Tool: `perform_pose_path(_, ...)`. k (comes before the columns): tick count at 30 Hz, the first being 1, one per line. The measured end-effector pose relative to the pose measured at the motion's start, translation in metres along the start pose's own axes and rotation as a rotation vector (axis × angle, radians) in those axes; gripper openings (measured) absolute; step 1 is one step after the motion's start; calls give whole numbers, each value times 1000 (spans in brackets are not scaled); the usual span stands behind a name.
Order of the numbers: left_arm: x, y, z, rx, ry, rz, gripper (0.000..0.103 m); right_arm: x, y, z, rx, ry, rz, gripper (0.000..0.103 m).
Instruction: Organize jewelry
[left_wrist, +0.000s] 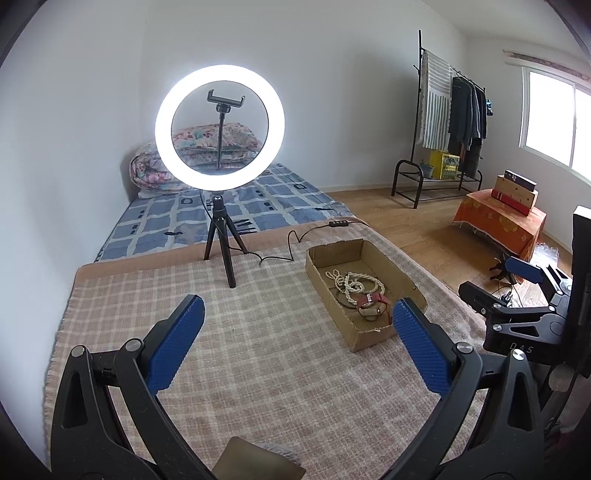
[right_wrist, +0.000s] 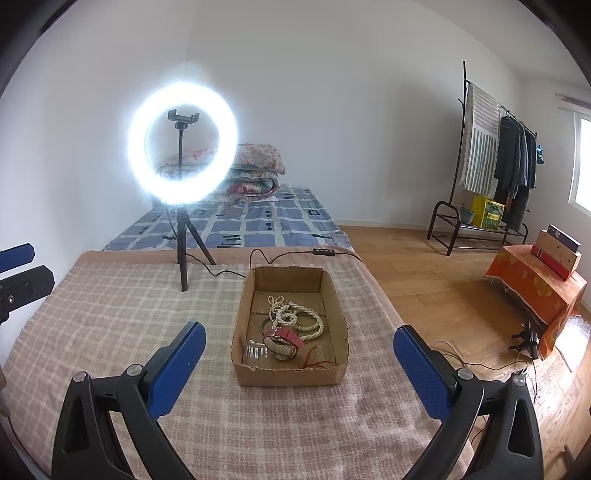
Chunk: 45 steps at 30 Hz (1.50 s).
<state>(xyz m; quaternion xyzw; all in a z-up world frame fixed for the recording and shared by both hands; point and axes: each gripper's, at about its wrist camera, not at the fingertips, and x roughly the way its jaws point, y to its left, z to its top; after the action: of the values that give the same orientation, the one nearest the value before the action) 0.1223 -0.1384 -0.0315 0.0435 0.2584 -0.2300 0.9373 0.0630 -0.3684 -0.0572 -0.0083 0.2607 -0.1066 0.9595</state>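
An open cardboard box (right_wrist: 243, 321) stands on the checked cloth and also shows in the left wrist view (left_wrist: 406, 284). Inside it lie pearl necklaces (right_wrist: 295, 315), a red-strapped watch (right_wrist: 286, 338), a dark ring-shaped bangle (right_wrist: 266, 324) and a small clear piece (right_wrist: 255, 350). The pearls (left_wrist: 354, 282) and watch (left_wrist: 373, 304) also show in the left wrist view. My left gripper (left_wrist: 297, 310) is open and empty, above the cloth to the left of the box. My right gripper (right_wrist: 297, 336) is open and empty, with the box between and beyond its fingers.
A lit ring light on a tripod (right_wrist: 183, 147) stands at the table's far edge, its cable (right_wrist: 280, 254) running behind the box. A mattress with folded quilts (right_wrist: 255, 170) lies beyond. A clothes rack (right_wrist: 491, 158) and an orange-covered stand (right_wrist: 535, 291) are at the right.
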Motion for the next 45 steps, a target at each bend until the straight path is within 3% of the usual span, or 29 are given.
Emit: perform_pose_path(45, 2, 1, -2, -1, 7, 1, 103, 9, 10, -3, -16, 20, 16, 103)
